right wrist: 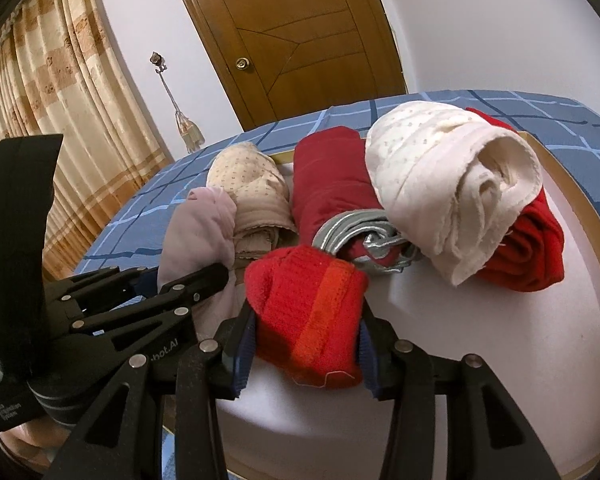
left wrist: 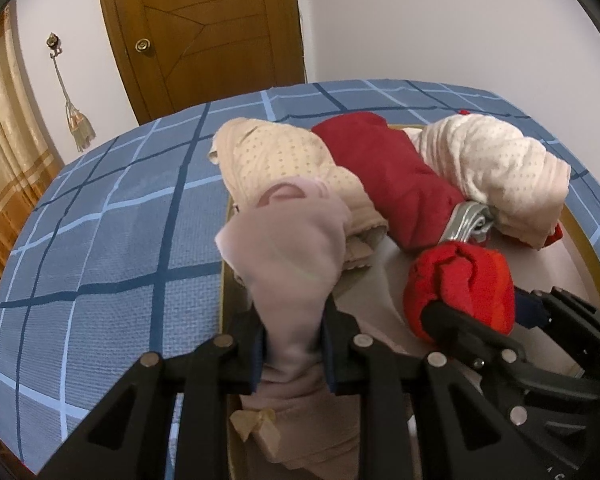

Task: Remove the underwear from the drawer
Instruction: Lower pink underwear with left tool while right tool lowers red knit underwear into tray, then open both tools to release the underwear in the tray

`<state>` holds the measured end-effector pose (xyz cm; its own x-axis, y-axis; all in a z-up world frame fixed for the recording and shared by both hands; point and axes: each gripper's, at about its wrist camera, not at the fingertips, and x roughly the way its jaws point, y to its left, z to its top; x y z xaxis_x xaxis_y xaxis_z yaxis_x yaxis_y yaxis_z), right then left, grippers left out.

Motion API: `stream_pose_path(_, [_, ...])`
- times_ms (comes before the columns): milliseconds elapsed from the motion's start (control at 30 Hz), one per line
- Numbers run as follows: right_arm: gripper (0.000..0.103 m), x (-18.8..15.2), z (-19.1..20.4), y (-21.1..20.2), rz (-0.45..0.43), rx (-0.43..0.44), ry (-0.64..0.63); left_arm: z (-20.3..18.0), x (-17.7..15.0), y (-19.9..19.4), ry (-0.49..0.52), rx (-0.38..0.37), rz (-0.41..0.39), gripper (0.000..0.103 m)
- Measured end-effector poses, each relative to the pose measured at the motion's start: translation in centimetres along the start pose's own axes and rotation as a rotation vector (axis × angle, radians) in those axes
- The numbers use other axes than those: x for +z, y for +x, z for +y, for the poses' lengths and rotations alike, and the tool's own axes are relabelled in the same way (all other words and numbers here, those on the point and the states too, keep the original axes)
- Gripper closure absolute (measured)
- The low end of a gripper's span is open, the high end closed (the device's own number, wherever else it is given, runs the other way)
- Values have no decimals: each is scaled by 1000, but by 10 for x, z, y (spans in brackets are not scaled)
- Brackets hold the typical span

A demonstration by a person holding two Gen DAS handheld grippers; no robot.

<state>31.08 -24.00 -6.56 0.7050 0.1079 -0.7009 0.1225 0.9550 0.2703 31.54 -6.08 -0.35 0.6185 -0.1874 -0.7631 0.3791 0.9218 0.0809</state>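
Left tool (left wrist: pixel 294 344) is clamped tight on a pale pink piece of underwear (left wrist: pixel 288 248), the fabric bunched between its blue pads and sticking up in front of the camera, over the drawer's left edge. Right tool (right wrist: pixel 306 344) is gripping a bright red rolled garment (right wrist: pixel 308 316) with an orange band, pads pressed on both sides, sitting low over the white bottom of the drawer (right wrist: pixel 480 340). You can see the left tool from the right wrist view too, just beside on the left. Behind those, still in the drawer: a beige dotted roll (right wrist: pixel 248 184), a dark red roll with a grey waistband (right wrist: pixel 332 188), and a white dotted roll (right wrist: pixel 448 172) lying on top of another red piece (right wrist: pixel 536 248). The drawer itself sits on a bed with a blue checked sheet (left wrist: pixel 100 240). Wooden door (left wrist: pixel 204 28) and a tan curtain (right wrist: pixel 60 100) in the background.
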Motion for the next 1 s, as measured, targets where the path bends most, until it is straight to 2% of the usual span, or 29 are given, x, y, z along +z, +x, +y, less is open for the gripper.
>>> stream_pose_path(67, [55, -1, 1, 0, -2, -3, -11, 1, 0, 0, 0, 7, 1, 75])
stream_pose_path(333, [52, -2, -3, -2, -7, 41, -31, 2, -2, -7, -15, 0, -5, 68])
stream_pose_path(367, [51, -1, -4, -2, 0, 46, -35, 1, -3, -10, -16, 18, -12, 59])
stream_pose_path(433, [51, 0, -5, -6, 6, 70, -37, 0, -3, -19, -12, 22, -33, 55])
stream_pose_path(500, [50, -1, -7, -10, 4, 103, -21, 0, -4, -28, -14, 40, -57, 43])
stream_pose_path(533, [50, -2, -8, -13, 3, 123, -7, 1, -4, -33, -18, 85, -76, 24])
stream_pose_path(567, [49, -3, -8, -15, 1, 134, 0, 1, -5, -38, -18, 119, -97, 12])
stream_pose_path(600, [49, -4, -8, -19, -4, 143, 4, 0, -6, -47, -14, 144, -136, 9])
stream_pose_path(767, [48, -5, -4, -40, -51, 183, 13, -3, -7, -77, -8, 165, -207, 6])
stream_pose_path(1000, [48, -11, -1, -59, -59, 169, 13, -3, -21, -88, -60, 147, -208, 4])
